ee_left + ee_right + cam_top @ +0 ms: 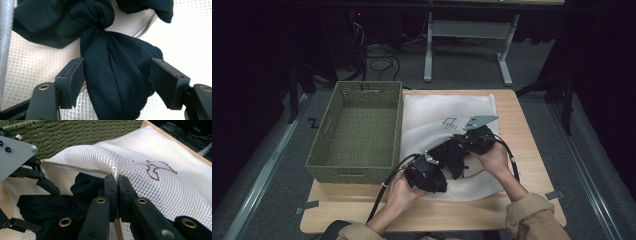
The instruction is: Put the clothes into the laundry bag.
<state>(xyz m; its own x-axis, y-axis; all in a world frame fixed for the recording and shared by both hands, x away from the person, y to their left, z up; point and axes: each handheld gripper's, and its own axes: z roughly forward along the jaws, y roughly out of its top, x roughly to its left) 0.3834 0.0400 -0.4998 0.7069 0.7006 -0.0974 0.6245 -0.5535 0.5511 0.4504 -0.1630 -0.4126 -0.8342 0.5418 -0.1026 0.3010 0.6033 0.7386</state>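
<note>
Nearest the person, the left gripper (428, 172) sits at the front edge of the white mesh laundry bag (447, 117), with its fingers (71, 80) spread apart. Between them lies the black knotted cloth garment (112, 75); the left pad is just beside the fabric and the right pad stands clear of it, so nothing is pinched. In the left gripper view the garment's knot sits just beyond the fingertips, with more folds of dark cloth spreading left and right over the pale mesh.

A little farther on, the right gripper (479, 137) has its fingers (111, 188) pressed together on a fold of the bag's upper mesh layer, lifting it so the mouth gapes toward the garment. The garment lies half in that opening, on the bag's lower layer, between the two grippers.

The bag rests flat on the light wooden desk (532, 150), a small dark line drawing printed on its top. To its left, touching the bag's edge, stands an olive-green woven rectangular basket (357, 130).
</note>
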